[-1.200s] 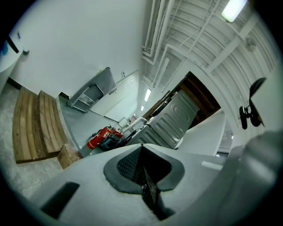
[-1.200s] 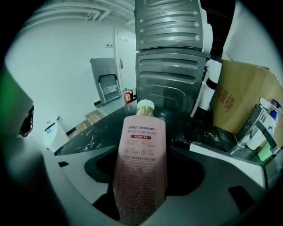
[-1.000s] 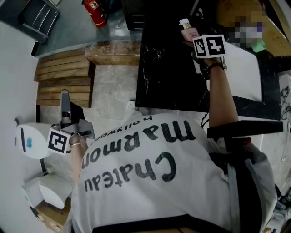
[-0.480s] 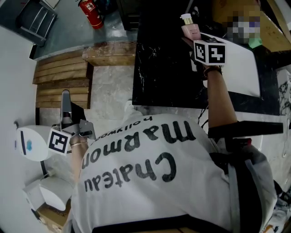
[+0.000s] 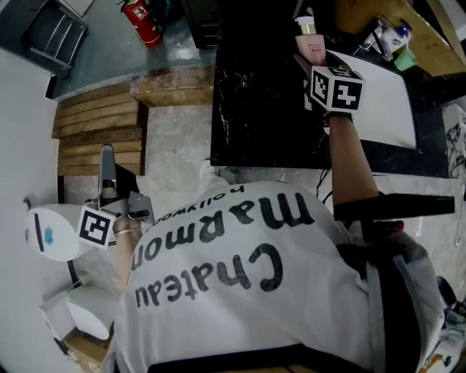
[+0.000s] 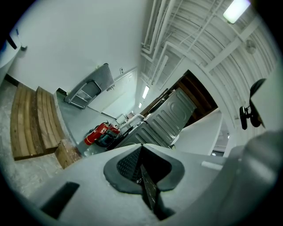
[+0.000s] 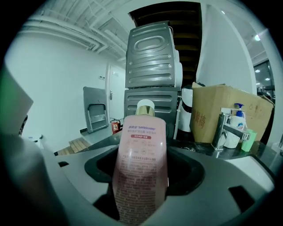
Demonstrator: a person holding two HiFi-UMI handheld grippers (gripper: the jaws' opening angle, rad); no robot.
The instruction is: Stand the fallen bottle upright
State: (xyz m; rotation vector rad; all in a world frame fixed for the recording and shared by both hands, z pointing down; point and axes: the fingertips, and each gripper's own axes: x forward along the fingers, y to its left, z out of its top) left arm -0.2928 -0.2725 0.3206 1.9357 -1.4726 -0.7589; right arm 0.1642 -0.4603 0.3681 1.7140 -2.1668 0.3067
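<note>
A pink bottle (image 7: 141,163) with a pale gold cap is clamped between the jaws of my right gripper (image 7: 142,185), cap pointing away from me. In the head view the pink bottle (image 5: 314,46) sticks out past the right gripper (image 5: 320,65) over the far part of the black marble counter (image 5: 262,109); whether its base touches the counter is hidden. My left gripper (image 5: 108,175) hangs low at the left over the floor, away from the counter. Its jaws (image 6: 143,176) are pressed together with nothing between them.
A white sheet (image 5: 386,102) lies on the counter's right part. A cardboard box (image 7: 223,112), a tap (image 7: 221,128) and a pump bottle (image 7: 236,121) stand behind. A red fire extinguisher (image 5: 140,18) and a wooden pallet (image 5: 102,131) are on the floor at left.
The right gripper has carried the pink bottle a little farther away and to the right over the counter. The left gripper has stayed where it was.
</note>
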